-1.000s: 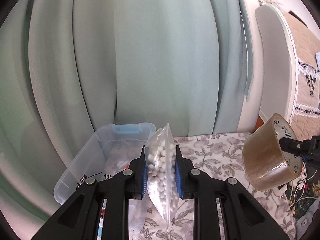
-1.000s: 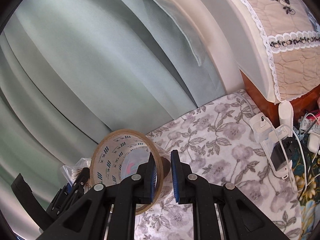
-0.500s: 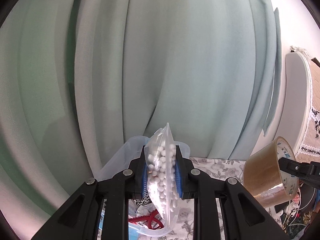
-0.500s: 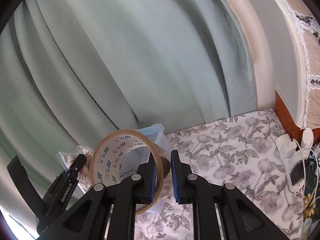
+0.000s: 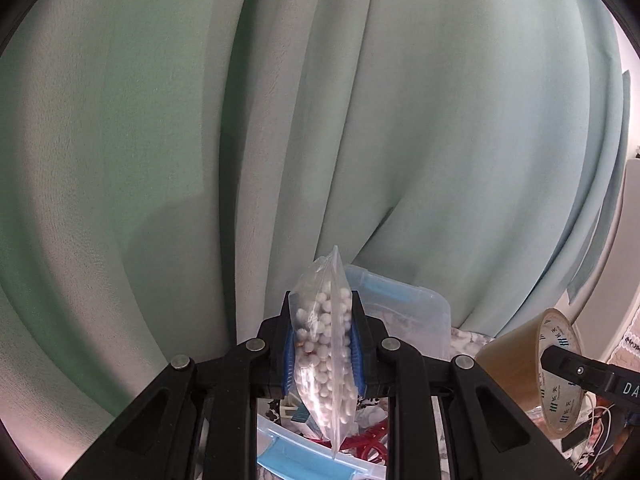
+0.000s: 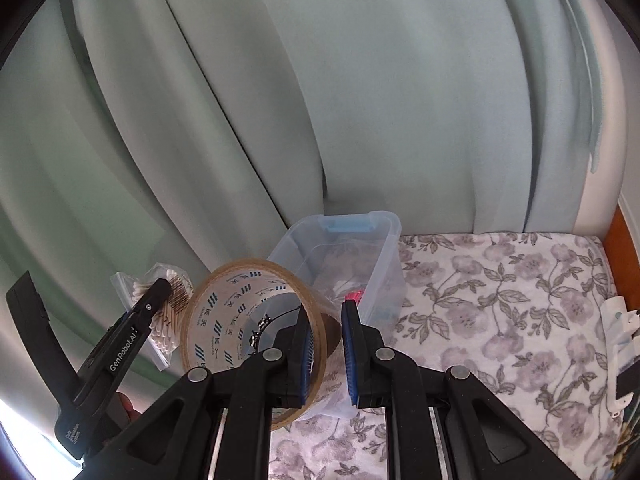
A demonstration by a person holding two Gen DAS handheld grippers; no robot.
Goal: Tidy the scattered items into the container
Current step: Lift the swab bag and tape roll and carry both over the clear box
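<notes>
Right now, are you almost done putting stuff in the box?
Partly. The clear box already holds some things, a red item among them. In hand: the left gripper is clamped on a bag of cotton swabs above the box, and the right gripper pinches a tape roll beside it. Neither has been dropped in yet. Chargers and cables lie at the cloth's right edge; whether they belong in the box I cannot tell.

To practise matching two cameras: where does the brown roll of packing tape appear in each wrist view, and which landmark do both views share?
Left wrist view: the brown roll of packing tape sits at the lower right edge, clamped by the right gripper.
Right wrist view: the roll is lower left of centre, its wall pinched in the right gripper.
Shared landmark: the clear plastic container with blue latches.
</notes>
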